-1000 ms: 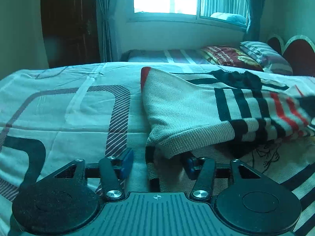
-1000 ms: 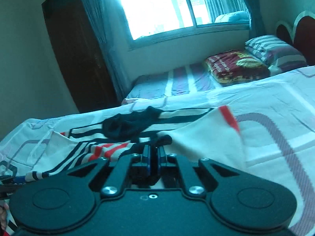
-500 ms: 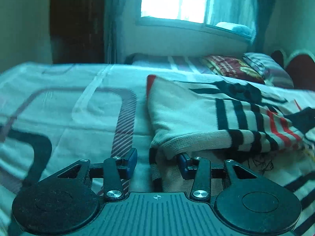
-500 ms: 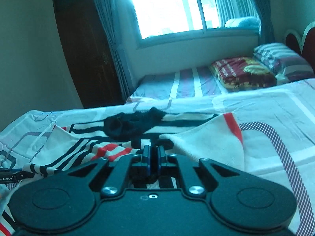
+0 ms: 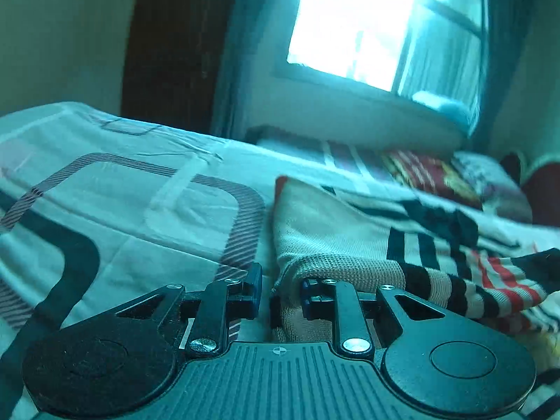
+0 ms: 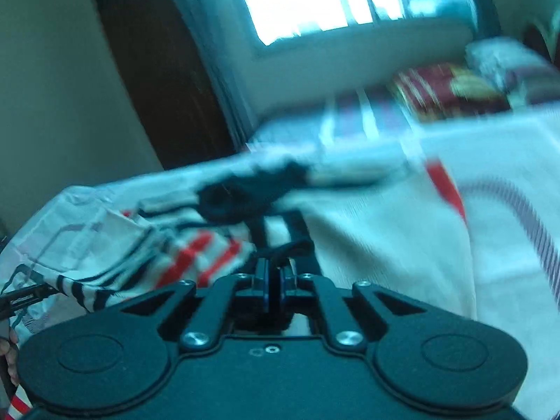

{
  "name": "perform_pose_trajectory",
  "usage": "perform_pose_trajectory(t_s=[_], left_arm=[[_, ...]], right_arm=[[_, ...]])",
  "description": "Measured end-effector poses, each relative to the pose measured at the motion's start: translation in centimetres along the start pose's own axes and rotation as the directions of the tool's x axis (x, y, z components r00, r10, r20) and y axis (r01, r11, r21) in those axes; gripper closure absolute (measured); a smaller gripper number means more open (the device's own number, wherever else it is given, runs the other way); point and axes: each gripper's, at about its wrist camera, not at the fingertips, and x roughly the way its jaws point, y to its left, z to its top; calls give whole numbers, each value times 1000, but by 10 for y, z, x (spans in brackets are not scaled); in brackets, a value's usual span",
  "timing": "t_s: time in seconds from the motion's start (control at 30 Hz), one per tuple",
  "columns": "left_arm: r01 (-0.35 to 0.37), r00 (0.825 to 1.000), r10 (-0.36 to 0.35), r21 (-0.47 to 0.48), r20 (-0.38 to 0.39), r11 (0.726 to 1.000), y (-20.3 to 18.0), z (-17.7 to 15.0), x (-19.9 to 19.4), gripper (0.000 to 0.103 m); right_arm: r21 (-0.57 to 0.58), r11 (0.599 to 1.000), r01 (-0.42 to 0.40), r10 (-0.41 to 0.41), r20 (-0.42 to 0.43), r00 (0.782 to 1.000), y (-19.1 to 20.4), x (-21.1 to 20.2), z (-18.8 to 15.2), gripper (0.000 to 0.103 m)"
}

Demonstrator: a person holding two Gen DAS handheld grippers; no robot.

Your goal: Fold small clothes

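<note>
Bedroom light floods from a bright window [image 5: 378, 24] on the far wall, with a dark wooden door [image 5: 171, 45] to its left and a curtain between them. Filling most of what I see through both wrist cameras is a bed, covered by a pale bedsheet [image 5: 115, 210] printed with rounded dark and striped bands. Beyond its far edge lies a second, lower bed with a red patterned pillow [image 6: 451, 87] and a striped pillow beside it; the right wrist view is heavily blurred.

On the sheet lies the small knitted sweater [image 5: 332, 231], cream with black and red stripes and a red trim at one corner. It spreads toward the right side of the bed in the left wrist view. A small dark garment [image 6: 245, 192] rests on its far part.

My left gripper [image 5: 280, 292] sits low at the near edge of the sweater. Its fingers are apart, with a folded hem of the knit lying between them; the right blue pad touches the fabric, the left pad stands clear of it.

My right gripper [image 6: 273, 285] has its fingers pressed nearly together, clamped on a dark edge of the sweater, which rises from the pads.
</note>
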Motion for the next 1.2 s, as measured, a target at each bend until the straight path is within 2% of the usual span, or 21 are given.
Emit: perform_pose_trajectory(t_s=[0.07,0.1,0.17,0.2,0.23,0.3,0.33,0.37,0.47,0.53,0.6,0.67,0.7,0.77,0.83,0.9,0.93,0.97,1.03,1.13,1.2], left_arm=[[-14,999,15,12,-44,1000,-2,-3,6,81],[-18,998,19,25,-58,1000,-3,-6,8,81],[-21,997,25,59,-72,998,-7,-6,9,79],[-32,994,41,91,-98,995,-10,-6,11,66],[-59,990,73,121,-117,991,-11,-5,12,45],[-88,986,108,150,-129,985,-8,-2,6,23],[-55,986,77,147,-146,988,-1,0,0,22],[-43,987,63,134,-146,990,5,-1,-8,22],[-39,998,44,100,-44,994,10,9,-42,22],[2,1000,0,115,-13,993,-10,24,-41,22],[51,999,-52,195,-4,979,-44,34,-29,22],[96,995,-91,270,-33,958,-75,32,-11,22],[109,993,-91,298,-74,948,-86,26,1,22],[66,986,-6,364,-164,929,-90,3,26,22],[105,985,-59,293,-163,950,-70,-6,28,20],[77,991,-42,296,-125,952,-70,8,19,20],[79,995,-56,287,-85,955,-69,16,16,20],[89,994,-70,269,-79,959,-68,26,20,20],[99,994,-82,252,-76,963,-68,45,33,20],[91,993,-69,256,-92,962,-72,61,67,20],[74,988,-37,245,-151,967,-69,63,97,20]], right_arm=[[-55,998,13,-11,40,999,7,-3,2,97],[-57,998,28,-27,14,1000,4,2,1,97],[-44,998,52,-57,-125,991,-8,23,-10,96],[-31,998,56,-61,-207,976,-14,33,-17,95],[-19,998,52,-55,-197,979,-17,32,-23,95],[-2,999,54,-53,-194,980,-19,26,-24,90],[14,997,71,-67,-180,981,-20,21,-22,82],[24,996,89,-84,-158,984,-22,13,-20,81],[39,997,72,-68,-78,995,-20,-11,-12,81],[22,999,36,-34,-77,996,-9,-11,-8,82],[-17,1000,-6,5,-96,995,10,-1,-9,82],[-71,997,-37,28,-120,992,30,12,-12,83],[-97,995,-34,20,-135,991,36,17,-15,86],[-140,989,44,-74,-213,974,35,33,-25,86],[-109,994,21,-43,-210,977,22,33,-29,86],[-96,995,37,-56,-210,976,21,29,-18,83],[-97,995,38,-54,-160,986,22,24,-14,80],[-85,996,21,-32,-125,992,22,24,-10,80],[-71,997,2,-11,-121,993,26,37,-3,81],[-109,994,-20,6,-125,992,42,66,2,82],[-131,991,21,-47,-198,979,46,92,1,85]])
